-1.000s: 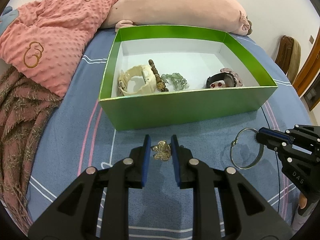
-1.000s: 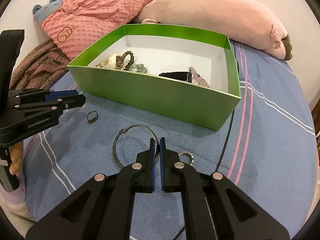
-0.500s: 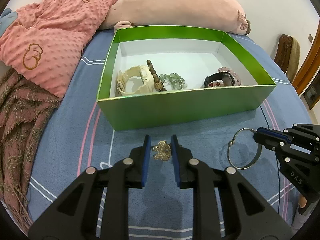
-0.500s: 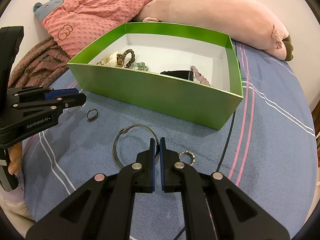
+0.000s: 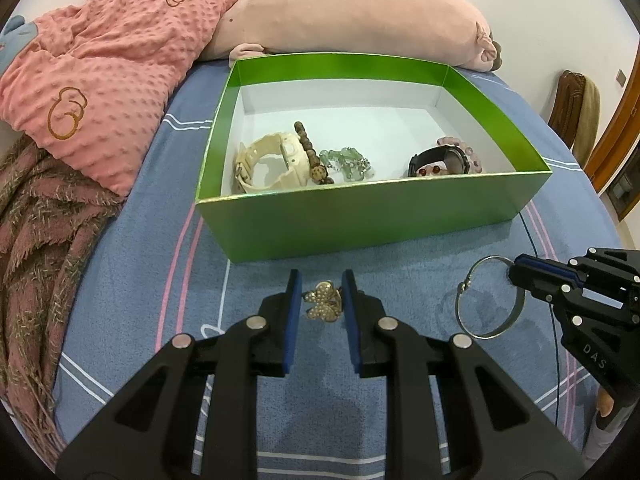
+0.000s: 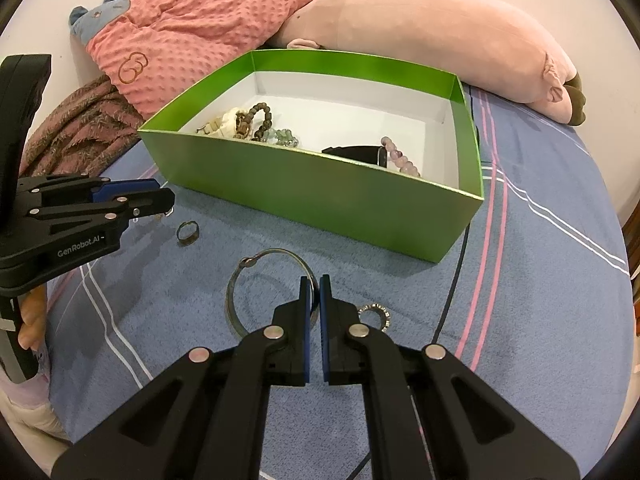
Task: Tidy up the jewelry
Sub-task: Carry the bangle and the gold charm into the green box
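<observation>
1. Far left: brown fringed throw (image 5: 38, 216) and pink dotted blanket (image 5: 100, 60) with embroidered loop motifs; a blue-eared plush head (image 6: 94, 14) shows at its top in the right wrist view. No readable text on either.
2. Left gripper (image 5: 318, 294): fingers narrowed around a gold butterfly ornament (image 5: 322, 306), blue pads close on both sides; contact looks likely, ornament sits low over the blue striped bed sheet (image 5: 132, 264). In the right wrist view its body reads "GenRobot.AI" in white.
3. Small dark ring (image 6: 187, 233) lies on the sheet just right of the left gripper's tips, apart from them.
4. Green box (image 5: 372, 220), white inside, sits on the bed beyond both grippers. Contents, left to right: cream watch (image 5: 268, 164), brown bead bracelet (image 5: 310, 152), pale green bead string (image 5: 346, 162), black watch (image 5: 440, 160), pink bead bracelet (image 5: 466, 152) against it.
5. Long pink plush pillow (image 5: 352, 16) lies behind the box.
6. Large thin silver bangle (image 6: 256, 284) lies on the sheet in front of the box.
7. Right gripper (image 6: 315, 292): fingers nearly together, pinching the bangle's right rim. Its body shows the letters "DAS" in the left wrist view; the rest is cut off.
8. Small studded silver ring (image 6: 376, 314) lies just right of the right gripper's fingers.
9. A thin dark cable (image 6: 456, 280) runs along the sheet past the box's right corner.
</observation>
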